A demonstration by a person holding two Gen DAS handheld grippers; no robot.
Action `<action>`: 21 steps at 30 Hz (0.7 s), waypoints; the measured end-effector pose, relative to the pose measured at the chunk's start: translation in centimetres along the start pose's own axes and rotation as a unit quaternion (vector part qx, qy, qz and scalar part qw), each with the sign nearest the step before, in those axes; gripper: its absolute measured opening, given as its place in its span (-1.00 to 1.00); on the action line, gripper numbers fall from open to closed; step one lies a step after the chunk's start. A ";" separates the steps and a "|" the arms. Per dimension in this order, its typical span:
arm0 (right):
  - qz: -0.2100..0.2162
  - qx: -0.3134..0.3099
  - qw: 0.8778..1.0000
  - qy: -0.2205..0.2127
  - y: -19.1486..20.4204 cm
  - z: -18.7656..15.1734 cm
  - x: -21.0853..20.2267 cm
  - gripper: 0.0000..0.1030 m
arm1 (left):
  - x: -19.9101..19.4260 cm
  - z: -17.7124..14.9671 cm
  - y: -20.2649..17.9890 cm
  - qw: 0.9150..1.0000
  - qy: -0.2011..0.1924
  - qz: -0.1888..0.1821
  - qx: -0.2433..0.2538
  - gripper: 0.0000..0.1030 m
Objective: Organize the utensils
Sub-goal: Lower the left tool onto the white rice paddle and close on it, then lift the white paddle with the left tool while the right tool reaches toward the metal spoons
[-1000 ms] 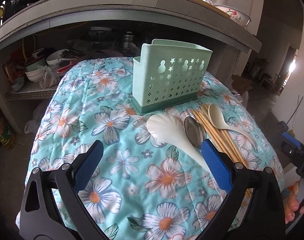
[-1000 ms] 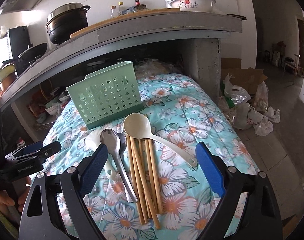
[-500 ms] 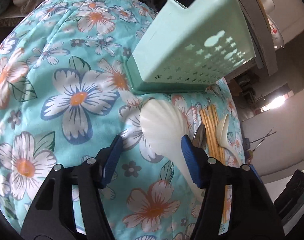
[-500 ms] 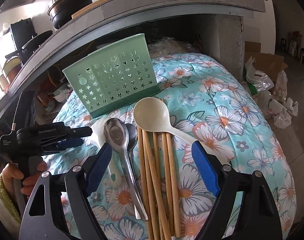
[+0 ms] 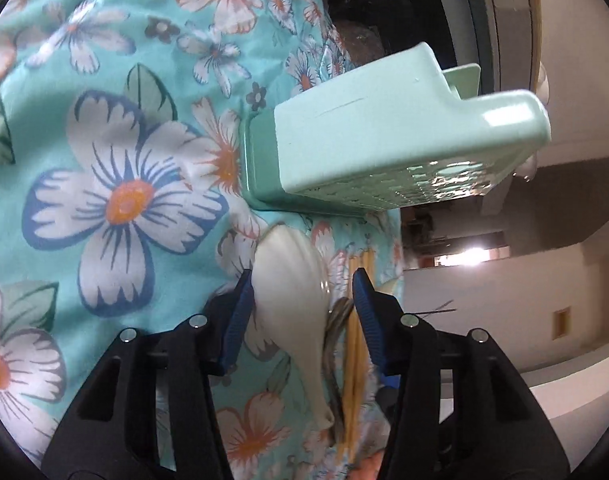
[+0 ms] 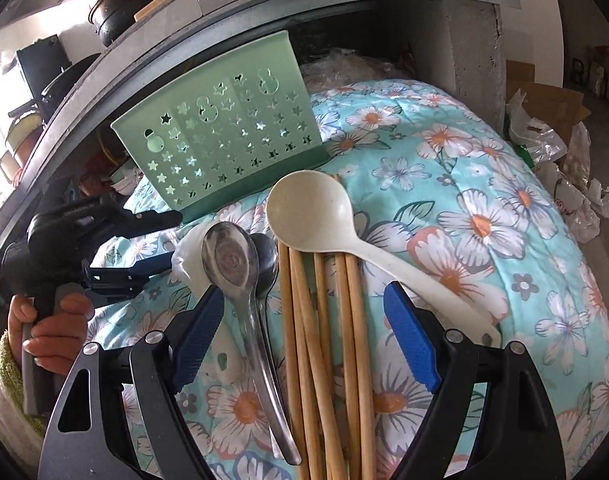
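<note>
Two tools are seen above a tabletop (image 6: 484, 184) covered by a flowered cloth. The left tool (image 5: 300, 312) is turned on its side and its blue fingers (image 5: 237, 320) are spread around the bowl of a white ladle (image 5: 296, 292); whether the pads touch it cannot be told. In the right wrist view, this tool is found at 9 o'clock, gripped by a hand (image 6: 52, 332). The right tool (image 6: 304, 336) is held wide apart over the utensils, with nothing pinched. Between its fingers a steel spoon (image 6: 234, 264) is laid on a second, darker spoon (image 6: 266, 260), and a bundle of wooden chopsticks (image 6: 324, 340) is laid just beside them toward 3 o'clock. A cream soup spoon (image 6: 316, 216) is rested across the chopstick tips, its handle running toward 4 o'clock. A green perforated utensil holder (image 6: 224, 136) is stood upright at 12 o'clock, near the utensils.
</note>
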State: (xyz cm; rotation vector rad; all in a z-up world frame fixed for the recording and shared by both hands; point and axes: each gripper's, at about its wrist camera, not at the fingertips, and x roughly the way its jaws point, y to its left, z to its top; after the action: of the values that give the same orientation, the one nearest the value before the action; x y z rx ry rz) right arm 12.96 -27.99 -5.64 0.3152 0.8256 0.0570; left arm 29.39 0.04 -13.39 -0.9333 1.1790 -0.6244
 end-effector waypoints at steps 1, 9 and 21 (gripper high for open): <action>0.001 -0.002 1.000 0.000 0.1 0.0 0.0 0.56 | -0.1 0.1 0.2 1.000 0.001 -0.015 -0.009 -0.10; 0.005 0.008 1.000 0.003 -0.6 -0.1 0.4 0.52 | 1.6 -0.3 0.2 0.999 0.014 -0.023 -0.019 -0.34; -0.006 -0.017 1.000 -0.016 -0.4 0.3 -1.2 0.35 | -0.8 -0.2 -3.0 0.994 -0.047 0.078 0.056 -0.84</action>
State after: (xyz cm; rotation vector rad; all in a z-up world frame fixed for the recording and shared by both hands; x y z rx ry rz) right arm 12.36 -28.62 -4.66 0.2793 0.7946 0.0554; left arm 29.08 -0.87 -10.43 -0.7601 1.1096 -0.5096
